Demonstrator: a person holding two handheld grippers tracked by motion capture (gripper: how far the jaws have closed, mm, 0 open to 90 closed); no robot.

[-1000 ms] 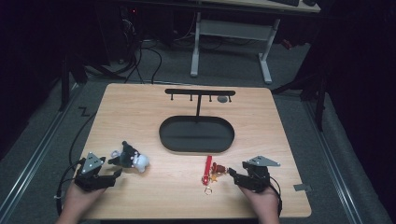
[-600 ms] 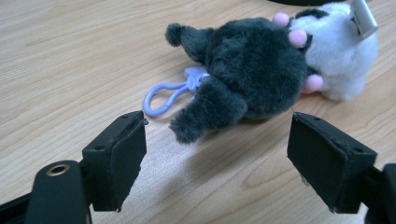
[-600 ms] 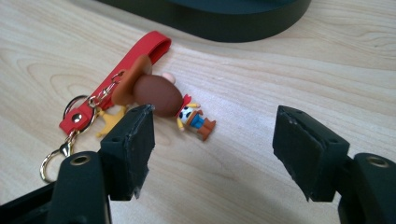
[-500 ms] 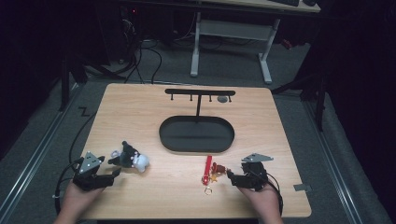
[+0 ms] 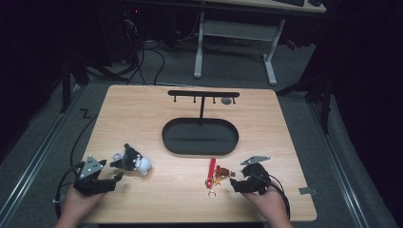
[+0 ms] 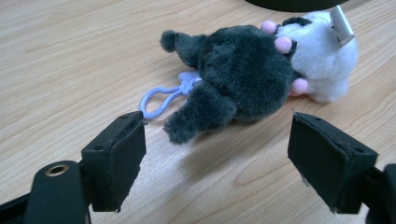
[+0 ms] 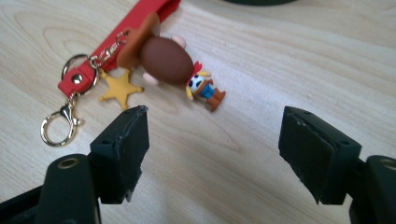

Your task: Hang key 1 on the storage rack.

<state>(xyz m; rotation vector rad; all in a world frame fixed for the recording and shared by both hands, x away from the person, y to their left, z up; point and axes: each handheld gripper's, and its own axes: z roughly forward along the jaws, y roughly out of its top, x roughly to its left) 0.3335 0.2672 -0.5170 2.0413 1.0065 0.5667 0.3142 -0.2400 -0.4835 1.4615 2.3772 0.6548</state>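
Black-and-white plush keychain (image 6: 261,74), lilac clip (image 6: 163,97)

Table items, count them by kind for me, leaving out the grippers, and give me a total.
Plush keychains: 1, the black and white plush.
Figure keychains: 1, the cowboy figure keychain with a red strap.
Hanging stands: 1, the black stand with an oval base.
Total: 3

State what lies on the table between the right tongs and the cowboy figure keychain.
Nothing: in the right gripper view, bare wooden table lies between the open right tongs and the cowboy figure keychain. The high view agrees.
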